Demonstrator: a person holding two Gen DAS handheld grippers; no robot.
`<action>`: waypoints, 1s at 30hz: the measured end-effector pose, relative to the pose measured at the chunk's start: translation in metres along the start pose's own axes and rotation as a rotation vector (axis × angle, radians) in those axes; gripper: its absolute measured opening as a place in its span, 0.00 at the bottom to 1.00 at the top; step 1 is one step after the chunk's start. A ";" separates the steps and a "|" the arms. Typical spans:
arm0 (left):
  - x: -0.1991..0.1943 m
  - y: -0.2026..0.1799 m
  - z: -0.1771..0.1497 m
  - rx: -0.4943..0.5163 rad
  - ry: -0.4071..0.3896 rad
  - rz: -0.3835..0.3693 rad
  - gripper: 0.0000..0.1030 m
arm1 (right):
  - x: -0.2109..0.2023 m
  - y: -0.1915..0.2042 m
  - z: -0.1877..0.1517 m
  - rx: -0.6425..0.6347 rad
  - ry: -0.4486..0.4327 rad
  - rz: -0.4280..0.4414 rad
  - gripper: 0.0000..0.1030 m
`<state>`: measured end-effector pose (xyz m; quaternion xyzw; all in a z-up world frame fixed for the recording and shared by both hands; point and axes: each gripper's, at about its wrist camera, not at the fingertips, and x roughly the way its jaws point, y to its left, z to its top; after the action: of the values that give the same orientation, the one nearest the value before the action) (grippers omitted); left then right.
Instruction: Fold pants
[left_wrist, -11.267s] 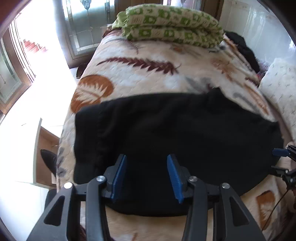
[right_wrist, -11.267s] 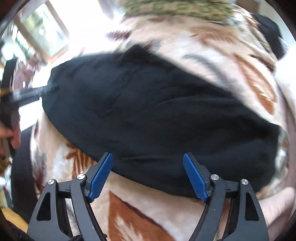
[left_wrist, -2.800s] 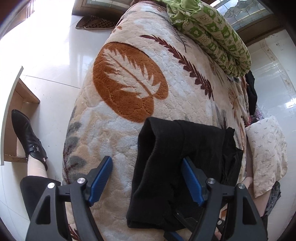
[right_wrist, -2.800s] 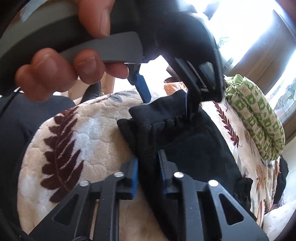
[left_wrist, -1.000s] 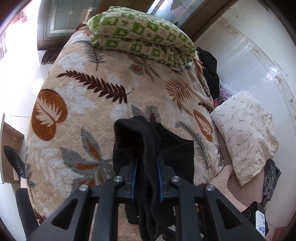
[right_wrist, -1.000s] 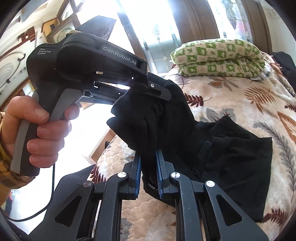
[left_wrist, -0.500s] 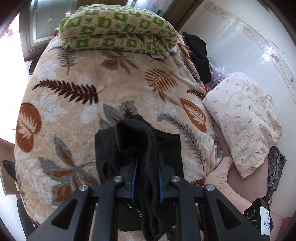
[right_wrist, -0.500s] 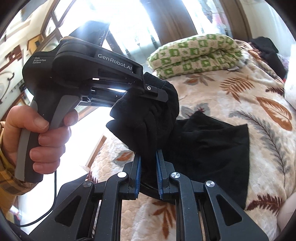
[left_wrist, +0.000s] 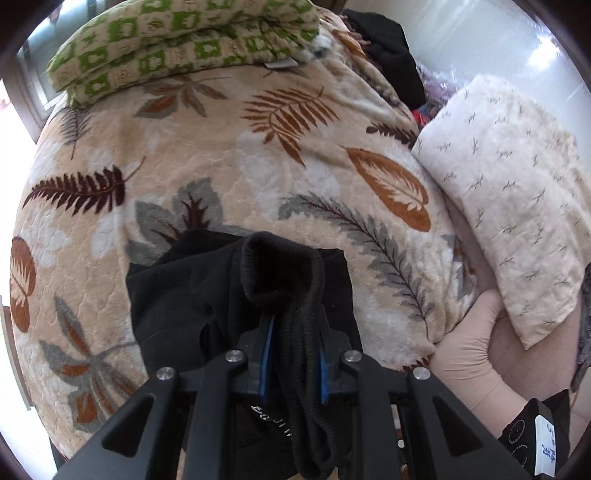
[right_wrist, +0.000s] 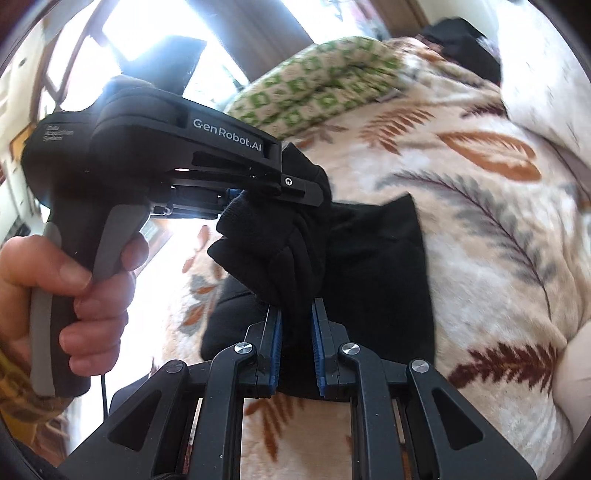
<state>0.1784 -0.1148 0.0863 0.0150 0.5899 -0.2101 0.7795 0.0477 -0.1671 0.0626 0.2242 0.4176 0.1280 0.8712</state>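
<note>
Left wrist view: the left gripper (left_wrist: 291, 354) is clamped on the ribbed waistband of the black pants (left_wrist: 192, 295), which lie partly folded on the leaf-patterned bed (left_wrist: 258, 155), well short of the green checked blanket (left_wrist: 177, 48). Right of the pants sits a cream pillow (left_wrist: 509, 206). Right wrist view: the right gripper (right_wrist: 296, 350) is clamped on the same bunched pants, just below the left gripper.

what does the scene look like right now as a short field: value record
item: black pants, partly folded
surface: leaf-print blanket on a bed
left hand-held gripper: shut on pants' ribbed edge
right hand-held gripper: shut on bunched pants fabric
pants state: one end lifted, rest lying on blanket
nearby: green checked quilt, pale pillow
</note>
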 end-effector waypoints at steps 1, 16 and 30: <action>0.005 -0.006 0.000 0.010 0.007 0.008 0.22 | 0.001 -0.006 -0.001 0.024 0.003 -0.003 0.14; 0.003 -0.024 0.003 -0.030 -0.013 -0.146 0.74 | 0.015 -0.060 -0.021 0.267 0.063 -0.002 0.14; -0.018 0.051 -0.066 -0.003 -0.121 0.069 0.75 | -0.018 -0.038 -0.022 0.234 0.005 -0.095 0.13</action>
<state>0.1319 -0.0443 0.0717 0.0214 0.5409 -0.1830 0.8207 0.0203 -0.2013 0.0434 0.3041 0.4419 0.0374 0.8431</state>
